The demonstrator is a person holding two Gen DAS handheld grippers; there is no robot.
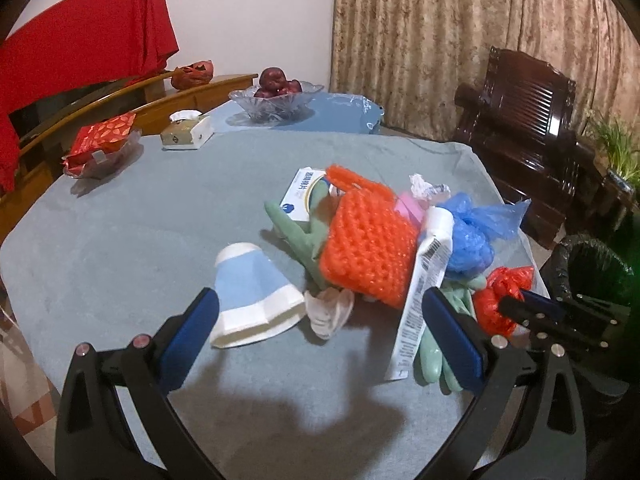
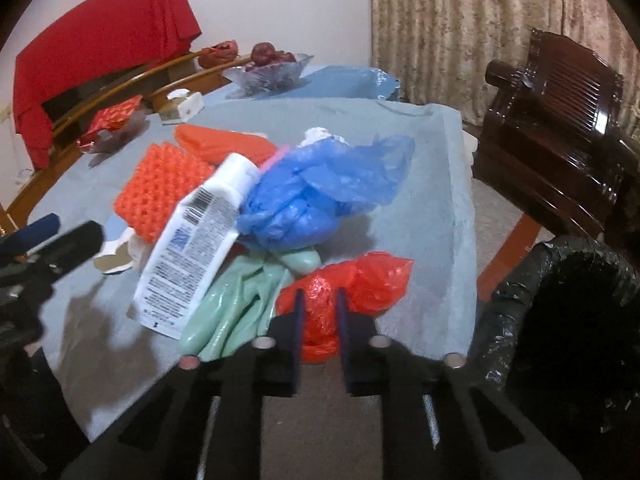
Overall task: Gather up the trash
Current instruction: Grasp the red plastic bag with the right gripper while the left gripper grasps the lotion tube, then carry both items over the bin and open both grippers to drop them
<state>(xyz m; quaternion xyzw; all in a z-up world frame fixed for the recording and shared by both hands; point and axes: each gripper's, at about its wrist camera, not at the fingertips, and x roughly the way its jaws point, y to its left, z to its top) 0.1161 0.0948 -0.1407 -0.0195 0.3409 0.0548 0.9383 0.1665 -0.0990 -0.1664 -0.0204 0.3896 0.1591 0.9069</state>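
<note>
A pile of trash lies on the blue-grey tablecloth point(image 1: 120, 240): a crushed paper cup point(image 1: 252, 292), crumpled tissue point(image 1: 330, 312), orange knit pieces point(image 1: 368, 248), a white tube point(image 1: 424, 292), green rubber gloves point(image 2: 236, 304), a blue plastic bag point(image 2: 316, 196) and a red plastic bag point(image 2: 344, 292). My left gripper point(image 1: 320, 304) is open above the table, near the cup and tissue. My right gripper point(image 2: 319, 304) is shut on the red plastic bag at the table's right edge; it also shows in the left wrist view point(image 1: 516, 300).
A bin lined with a black bag point(image 2: 568, 308) stands right of the table. A dark wooden chair point(image 2: 560, 140) is behind it. At the table's far side are a tissue box point(image 1: 186, 132), a fruit bowl point(image 1: 276, 96) and a red packet point(image 1: 100, 140).
</note>
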